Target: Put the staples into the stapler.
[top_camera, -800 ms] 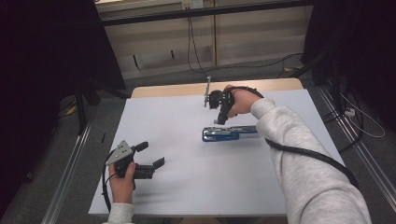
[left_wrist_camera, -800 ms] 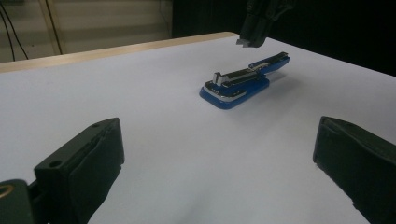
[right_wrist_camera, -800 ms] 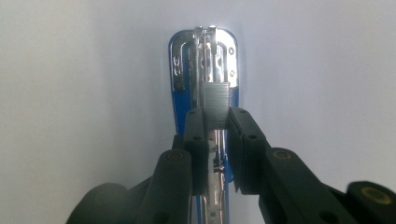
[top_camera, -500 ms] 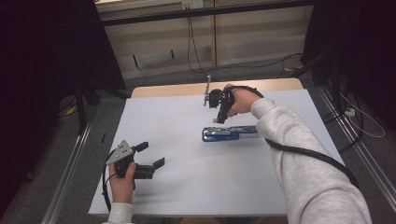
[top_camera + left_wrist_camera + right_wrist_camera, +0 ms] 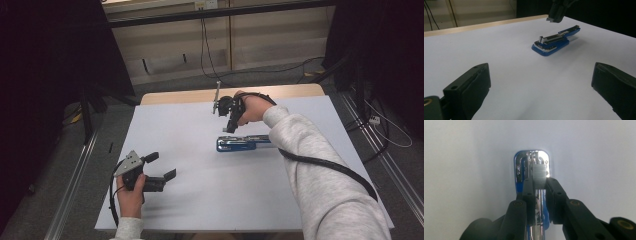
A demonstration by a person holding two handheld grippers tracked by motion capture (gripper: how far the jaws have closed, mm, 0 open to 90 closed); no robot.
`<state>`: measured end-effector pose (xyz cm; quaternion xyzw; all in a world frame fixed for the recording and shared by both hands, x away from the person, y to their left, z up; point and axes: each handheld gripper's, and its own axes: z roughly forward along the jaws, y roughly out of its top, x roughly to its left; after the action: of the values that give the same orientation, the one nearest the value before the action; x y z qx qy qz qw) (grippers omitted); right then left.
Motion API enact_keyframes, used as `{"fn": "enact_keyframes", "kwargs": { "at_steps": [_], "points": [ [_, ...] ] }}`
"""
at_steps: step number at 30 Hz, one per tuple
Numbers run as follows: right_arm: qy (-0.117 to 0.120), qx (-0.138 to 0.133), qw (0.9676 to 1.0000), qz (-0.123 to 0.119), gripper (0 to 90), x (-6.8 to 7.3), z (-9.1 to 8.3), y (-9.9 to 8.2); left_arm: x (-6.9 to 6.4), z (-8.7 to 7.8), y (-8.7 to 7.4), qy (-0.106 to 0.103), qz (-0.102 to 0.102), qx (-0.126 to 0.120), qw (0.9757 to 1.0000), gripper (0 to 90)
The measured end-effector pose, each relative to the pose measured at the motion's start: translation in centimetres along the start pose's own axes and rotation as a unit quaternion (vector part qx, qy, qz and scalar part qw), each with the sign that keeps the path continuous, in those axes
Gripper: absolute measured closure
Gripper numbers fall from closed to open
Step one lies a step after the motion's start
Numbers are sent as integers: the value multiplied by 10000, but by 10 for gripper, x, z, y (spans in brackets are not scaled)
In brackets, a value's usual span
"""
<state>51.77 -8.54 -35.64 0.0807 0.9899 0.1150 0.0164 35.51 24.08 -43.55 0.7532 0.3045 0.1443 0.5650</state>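
A blue stapler [image 5: 244,143] lies with its top swung open on the white table [image 5: 190,135], just right of the middle. My right gripper [image 5: 230,127] points down over the stapler's left end. In the right gripper view its jaws stand close together on a small grey ribbed strip of staples [image 5: 540,173], above the stapler's shiny channel [image 5: 524,163]. My left gripper [image 5: 162,166] rests near the table's front left corner, open and holding nothing. The left gripper view has the stapler [image 5: 551,43] well beyond its wide jaws, with the right gripper [image 5: 555,15] above it.
A wooden strip [image 5: 185,95] edges the table's far side. Metal rails [image 5: 380,165] run along both sides of the table. Cables [image 5: 205,55] lie on the floor behind it. A black cable [image 5: 330,165] trails along the person's right sleeve.
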Motion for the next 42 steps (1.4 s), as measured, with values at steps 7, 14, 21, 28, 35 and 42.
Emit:
{"fn": "enact_keyframes", "kwargs": {
  "at_steps": [7, 14, 21, 28, 35, 42],
  "points": [
    [52, -64, 10000, 5, 784, 0, 4, 4, 0, 0, 0, -5, 3, 12, 10000, 24],
    [76, -110, 9999, -2, 784, 0, 10, 7, 0, 0, 0, -6, 10, 20, 10000, 24],
    [101, -84, 9999, 2, 784, 0, 15, 7, -1, 0, 0, -28, -3, 16, 10000, 26],
    [136, -89, 9999, 4, 784, 1, 22, 7, -1, -1, 0, -21, -6, -10, 10000, 26],
    [165, -39, 9999, -7, 784, 0, 25, 7, -1, -1, 0, -22, 7, -3, 10000, 26],
    [191, -69, 9998, 22, 784, 1, 29, 7, -1, -1, 1, -12, 19, -2, 10000, 26]
  ]
}}
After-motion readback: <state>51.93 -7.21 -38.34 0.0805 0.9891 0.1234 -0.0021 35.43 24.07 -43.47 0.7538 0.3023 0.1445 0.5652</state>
